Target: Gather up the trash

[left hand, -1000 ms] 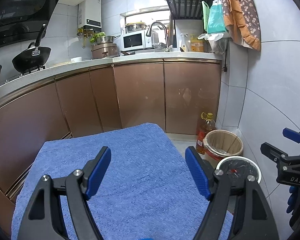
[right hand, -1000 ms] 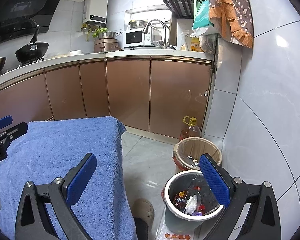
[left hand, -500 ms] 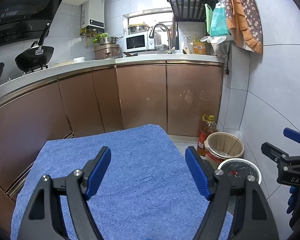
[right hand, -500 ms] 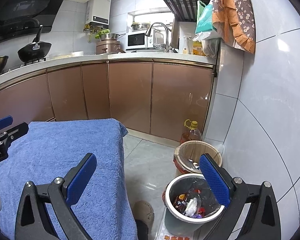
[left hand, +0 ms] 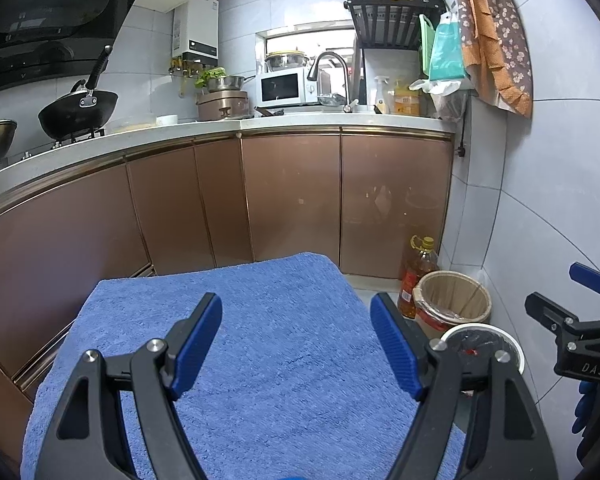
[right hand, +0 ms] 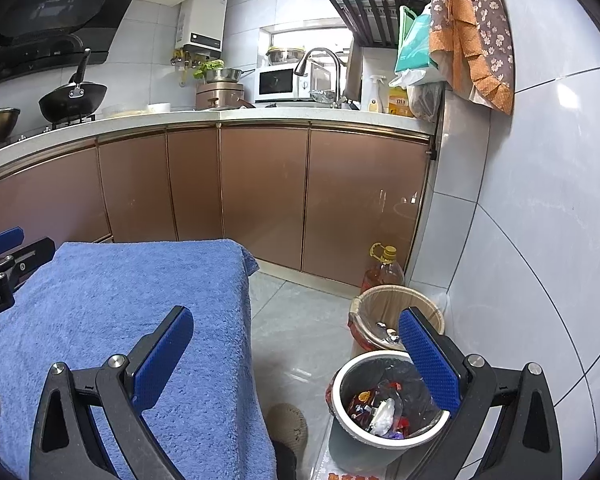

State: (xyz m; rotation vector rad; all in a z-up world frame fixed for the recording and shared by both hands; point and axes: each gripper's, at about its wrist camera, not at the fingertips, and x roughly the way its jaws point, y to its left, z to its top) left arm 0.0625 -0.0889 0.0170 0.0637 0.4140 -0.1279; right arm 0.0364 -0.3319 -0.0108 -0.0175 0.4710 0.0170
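A grey trash bin [right hand: 374, 434] with a black liner stands on the floor by the wall and holds wrappers and crumpled paper [right hand: 382, 410]. Its rim [left hand: 514, 350] shows in the left wrist view too. My right gripper [right hand: 296, 346] hovers open above the floor between the table edge and the bin, with nothing between its fingers. My left gripper [left hand: 296, 344] is open over the blue towel [left hand: 268, 320], holding nothing. No loose trash shows on the towel [right hand: 120, 300]. The right gripper [left hand: 580, 328] appears at the right edge of the left wrist view.
A tan-lined bin [right hand: 396, 312] and an oil bottle [right hand: 384, 268] stand behind the grey bin. Copper cabinet doors [right hand: 260, 196] run under the white counter [left hand: 300, 122]. A shoe [right hand: 288, 426] sits on the tiled floor [right hand: 300, 320] beside the table.
Both views have tilted slightly upward, so the scene sits a little lower in frame. Both grippers stay open and empty.
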